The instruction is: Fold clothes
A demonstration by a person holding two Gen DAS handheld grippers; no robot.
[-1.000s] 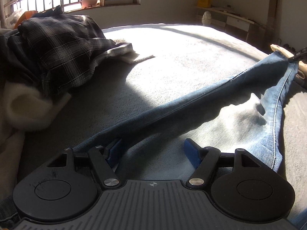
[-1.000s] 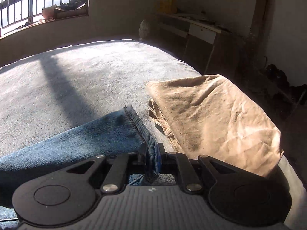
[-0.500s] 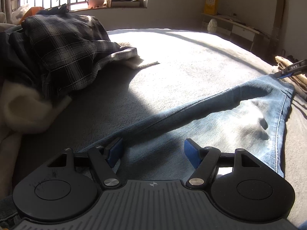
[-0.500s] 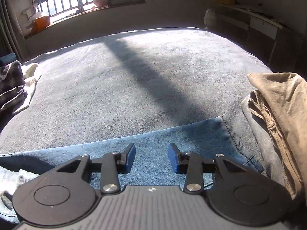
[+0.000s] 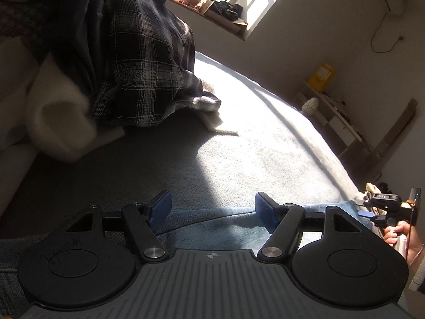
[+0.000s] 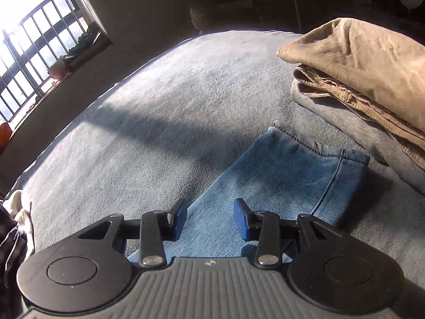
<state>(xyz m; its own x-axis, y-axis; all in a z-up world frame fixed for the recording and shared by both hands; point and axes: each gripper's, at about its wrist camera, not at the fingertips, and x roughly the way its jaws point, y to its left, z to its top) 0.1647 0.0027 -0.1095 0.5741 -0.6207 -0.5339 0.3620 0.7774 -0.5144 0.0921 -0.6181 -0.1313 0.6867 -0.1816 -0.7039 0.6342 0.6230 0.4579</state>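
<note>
The right gripper (image 6: 209, 216) has just been opening: its fingers (image 6: 240, 219), clamped on the hem of the jeans (image 6: 287, 175) a second ago, now stand moderately apart with nothing pinched, the denim only lying beneath them. The left gripper (image 5: 211, 210) hangs with its fingers (image 5: 159, 207) wide and empty above the other stretch of the jeans (image 5: 212, 228), as it was before, though both views have rolled since. So the leg, earlier pulled taut and lifted, is now set down flat on the bed (image 6: 159, 111), which I judge ends the straightening step and leaves the fold itself to come. The jeans lie as one long, faded blue strip, hem seam showing, just beside a folded tan garment (image 6: 366, 61); whether the two touch is hard to tell. Far off, a plaid shirt (image 5: 143, 61) heads an unfolded heap.
</note>
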